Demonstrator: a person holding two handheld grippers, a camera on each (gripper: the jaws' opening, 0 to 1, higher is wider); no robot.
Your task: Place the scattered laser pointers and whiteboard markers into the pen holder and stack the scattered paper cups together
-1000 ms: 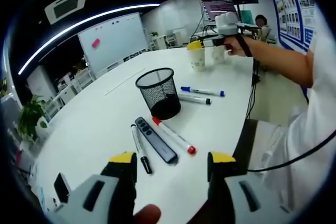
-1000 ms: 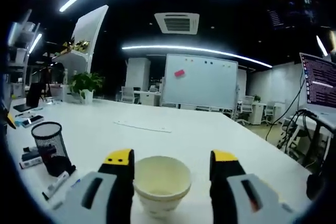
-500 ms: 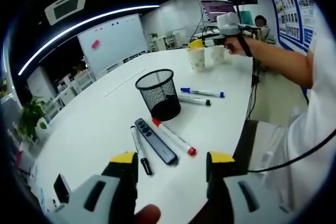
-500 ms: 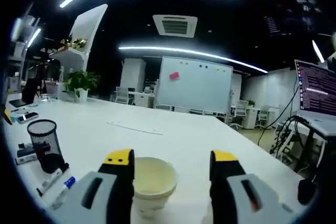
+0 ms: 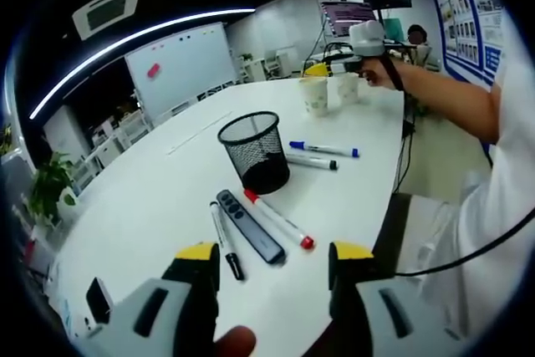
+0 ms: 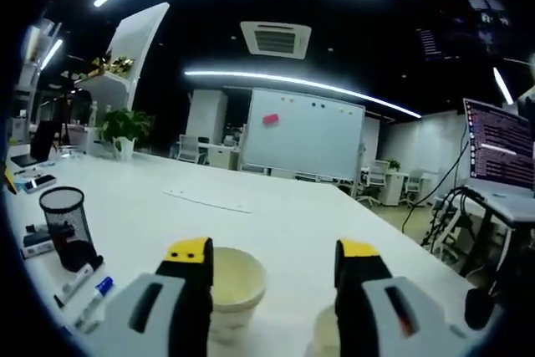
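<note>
White table (image 5: 167,198): two cups (image 6: 227,286), three markers (image 5: 277,219); both tools spread.

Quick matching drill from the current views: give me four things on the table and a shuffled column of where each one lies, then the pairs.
Things:
1. mesh pen holder
2. blue-capped marker
3. red-capped marker
4. black laser pointer

Places:
A. flat between the black pen and the red-capped marker
B. upright, mid-table
C. toward the paper cups, beyond the holder
D. one end touching the holder's base

Pairs: 1-B, 2-C, 3-D, 4-A
</note>
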